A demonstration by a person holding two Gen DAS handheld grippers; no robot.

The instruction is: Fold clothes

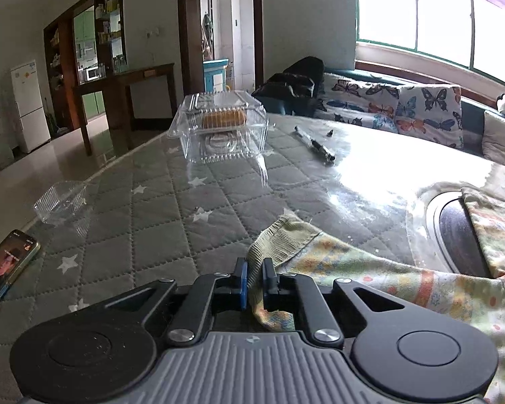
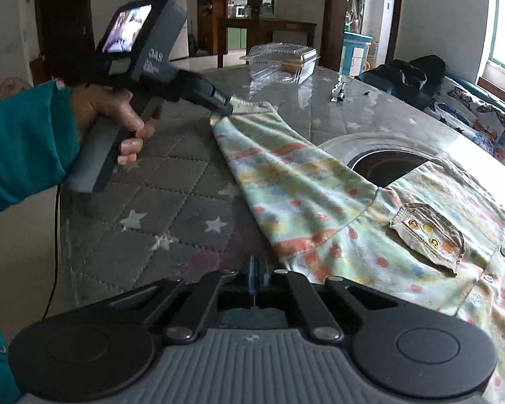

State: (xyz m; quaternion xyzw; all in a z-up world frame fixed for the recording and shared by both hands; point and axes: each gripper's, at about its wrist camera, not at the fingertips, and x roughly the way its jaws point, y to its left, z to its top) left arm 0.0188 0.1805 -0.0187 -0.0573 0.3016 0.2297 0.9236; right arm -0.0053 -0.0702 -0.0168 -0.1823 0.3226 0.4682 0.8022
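A pale green child's shirt [image 2: 320,202] with a coloured print lies on a grey quilted table [image 2: 171,208]. It has a brown chest pocket [image 2: 427,235]. One sleeve stretches out to the left, ending in a ribbed green cuff [image 1: 282,242]. My left gripper [image 1: 254,281] is shut on that cuff, and it also shows in the right wrist view [image 2: 225,106], held by a hand in a teal sleeve. My right gripper [image 2: 257,277] is shut and empty, just left of the shirt's near edge.
A clear plastic box with cookies [image 1: 222,124] stands mid-table, with a pen [image 1: 314,143] to its right. A small clear tub [image 1: 62,200] and a phone [image 1: 6,262] lie at the left edge. A round black recess [image 2: 387,165] shows under the shirt. A butterfly-print sofa [image 1: 421,107] stands behind.
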